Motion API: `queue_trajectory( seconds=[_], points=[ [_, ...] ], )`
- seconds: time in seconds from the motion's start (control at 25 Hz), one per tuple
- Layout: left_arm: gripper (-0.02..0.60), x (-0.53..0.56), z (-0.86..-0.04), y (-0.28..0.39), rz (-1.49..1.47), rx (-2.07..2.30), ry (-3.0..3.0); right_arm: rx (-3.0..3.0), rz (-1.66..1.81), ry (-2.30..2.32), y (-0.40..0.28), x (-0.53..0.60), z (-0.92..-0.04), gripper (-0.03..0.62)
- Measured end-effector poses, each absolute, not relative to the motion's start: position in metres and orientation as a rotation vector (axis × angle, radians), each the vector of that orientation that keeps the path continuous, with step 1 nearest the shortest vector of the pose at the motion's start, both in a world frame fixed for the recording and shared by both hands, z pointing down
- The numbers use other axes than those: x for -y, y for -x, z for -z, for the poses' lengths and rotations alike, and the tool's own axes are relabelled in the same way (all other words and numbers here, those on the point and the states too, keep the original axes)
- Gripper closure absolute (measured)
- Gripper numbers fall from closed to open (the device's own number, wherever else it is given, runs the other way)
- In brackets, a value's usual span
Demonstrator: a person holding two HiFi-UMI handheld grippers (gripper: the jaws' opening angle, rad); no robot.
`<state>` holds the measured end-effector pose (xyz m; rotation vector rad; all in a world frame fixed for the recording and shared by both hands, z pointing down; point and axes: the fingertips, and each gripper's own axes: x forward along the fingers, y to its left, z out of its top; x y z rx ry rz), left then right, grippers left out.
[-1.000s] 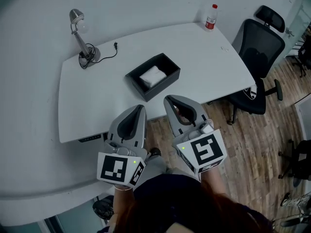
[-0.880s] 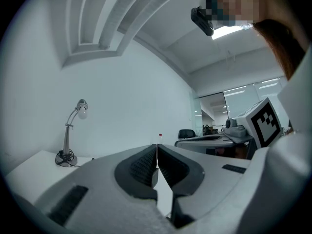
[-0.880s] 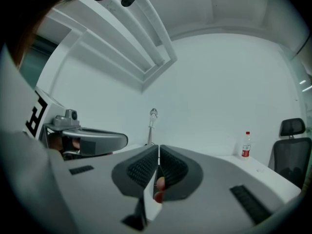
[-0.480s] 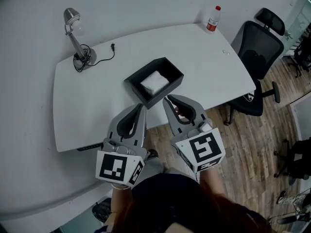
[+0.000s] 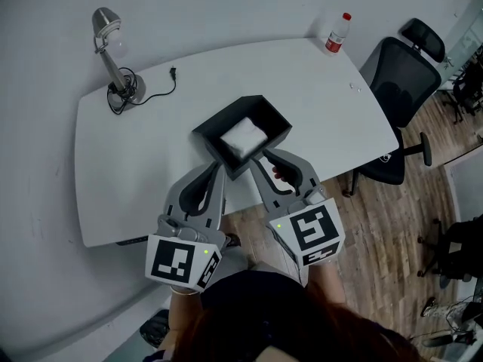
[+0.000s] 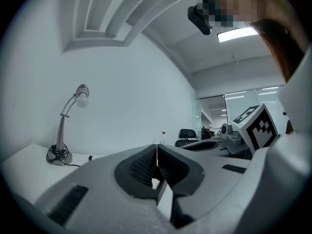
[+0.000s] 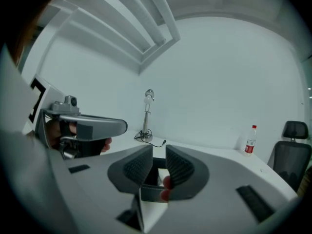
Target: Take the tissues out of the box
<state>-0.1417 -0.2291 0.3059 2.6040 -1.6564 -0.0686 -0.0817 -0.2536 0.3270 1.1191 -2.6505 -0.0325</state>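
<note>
A black open box (image 5: 275,123) sits near the front edge of the white table (image 5: 143,157), with a white stack of tissues (image 5: 243,136) inside it. My left gripper (image 5: 217,170) hovers just short of the box's near left corner with its jaws shut and empty (image 6: 156,147). My right gripper (image 5: 264,157) is at the box's near wall. Its jaws (image 7: 158,152) are opening, slightly apart, with nothing between them. Through the gap the box (image 7: 158,162) and the tissues (image 7: 162,173) show.
A desk lamp (image 5: 112,59) with a trailing cable (image 5: 162,89) stands at the table's far left. A bottle with a red cap (image 5: 337,32) is at the far right corner. A black office chair (image 5: 404,74) stands right of the table on the wooden floor.
Both grippers have moved forward, and their tips now reach the box's near side. The right jaws have parted a little.
</note>
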Motion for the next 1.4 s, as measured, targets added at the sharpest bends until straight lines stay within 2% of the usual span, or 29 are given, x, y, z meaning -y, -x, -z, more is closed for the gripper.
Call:
queue_trajectory(
  seconds=[0.96, 1.4],
  points=[
    [0.555, 0.285, -0.348, 0.174, 0.085, 1.592, -2.501, 2.395, -0.005, -0.948, 0.109, 0.312, -0.4, 0.37],
    [0.555, 0.305, -0.365, 0.184, 0.086, 1.564, -2.454, 2.244, -0.06, -0.842, 0.116, 0.328, -0.44, 0.347]
  ],
)
